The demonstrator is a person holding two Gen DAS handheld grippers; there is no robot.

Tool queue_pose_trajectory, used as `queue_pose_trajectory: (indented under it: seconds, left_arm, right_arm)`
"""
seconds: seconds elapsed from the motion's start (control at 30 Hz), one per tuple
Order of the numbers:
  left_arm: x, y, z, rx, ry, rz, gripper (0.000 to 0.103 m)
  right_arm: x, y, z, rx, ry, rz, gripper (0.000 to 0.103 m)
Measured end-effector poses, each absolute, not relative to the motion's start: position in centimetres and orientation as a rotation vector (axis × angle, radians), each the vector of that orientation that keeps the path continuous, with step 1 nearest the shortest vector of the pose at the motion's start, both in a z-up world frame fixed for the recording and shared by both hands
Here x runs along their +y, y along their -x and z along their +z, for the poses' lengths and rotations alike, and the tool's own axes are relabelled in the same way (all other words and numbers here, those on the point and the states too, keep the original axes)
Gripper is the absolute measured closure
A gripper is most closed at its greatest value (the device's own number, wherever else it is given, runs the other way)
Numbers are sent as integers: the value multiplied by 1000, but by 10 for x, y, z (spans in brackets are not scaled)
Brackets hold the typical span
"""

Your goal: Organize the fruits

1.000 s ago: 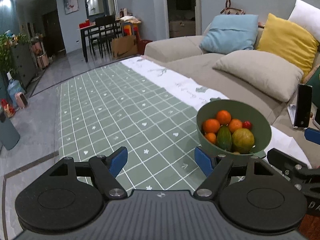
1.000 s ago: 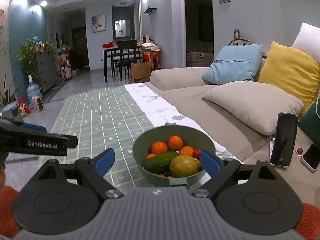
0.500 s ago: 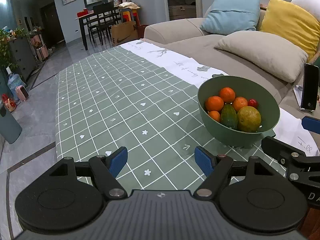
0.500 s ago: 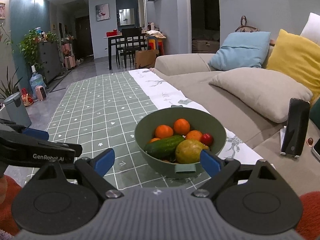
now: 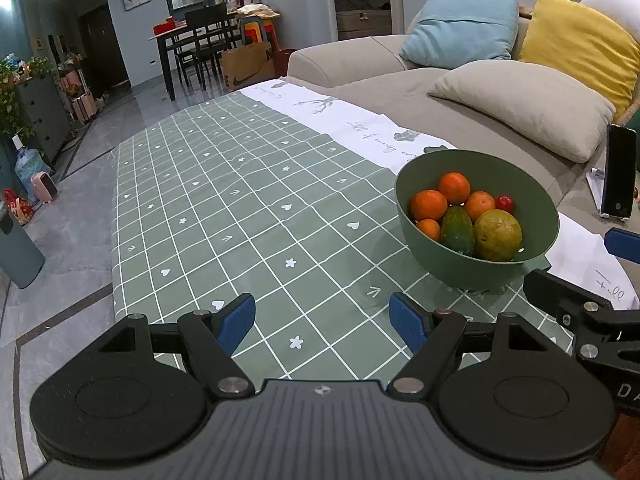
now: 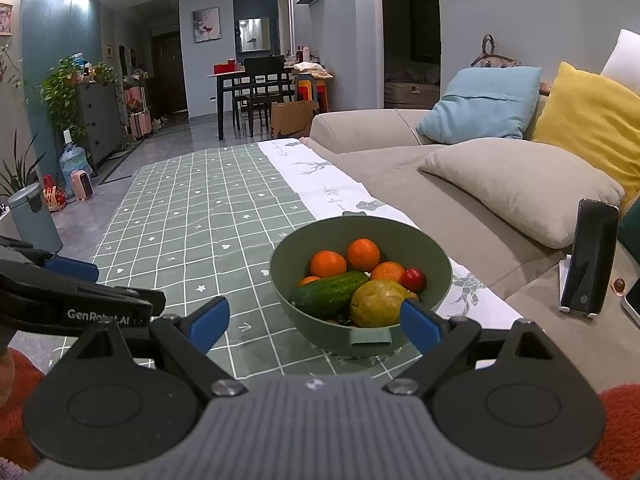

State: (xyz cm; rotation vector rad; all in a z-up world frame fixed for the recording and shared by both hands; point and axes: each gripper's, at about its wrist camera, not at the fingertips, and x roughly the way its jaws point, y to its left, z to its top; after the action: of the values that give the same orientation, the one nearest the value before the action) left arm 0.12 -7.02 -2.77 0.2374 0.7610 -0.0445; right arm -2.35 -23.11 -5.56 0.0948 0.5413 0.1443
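A green bowl (image 5: 536, 216) stands on the green checked tablecloth (image 5: 240, 208). It holds several oranges (image 5: 428, 205), a cucumber (image 5: 457, 230), a yellow-green fruit (image 5: 498, 235) and a small red fruit (image 5: 504, 202). My left gripper (image 5: 322, 322) is open and empty, left of and nearer than the bowl. My right gripper (image 6: 314, 322) is open and empty, just in front of the bowl (image 6: 436, 256), with the cucumber (image 6: 328, 294) and oranges (image 6: 328, 264) showing between its fingers.
A sofa (image 6: 400, 160) with grey, blue and yellow cushions runs along the right. A phone on a stand (image 6: 588, 256) stands right of the bowl. The left gripper's arm (image 6: 72, 300) shows at the left of the right wrist view. A bin (image 5: 18, 252) stands on the floor at left.
Both grippers have tilted down and moved closer to the table, so the bowl sits higher and larger in both views. Both stay open and empty.
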Motion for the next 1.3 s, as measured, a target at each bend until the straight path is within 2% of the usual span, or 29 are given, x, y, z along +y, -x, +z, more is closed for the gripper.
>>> queue_pose_trajectory:
  seconds: [1.3]
  left_arm:
    - [-72,2,-23,750,-240,-41,14]
  right_arm:
    - [-232,25,-56,538,-90,144,12]
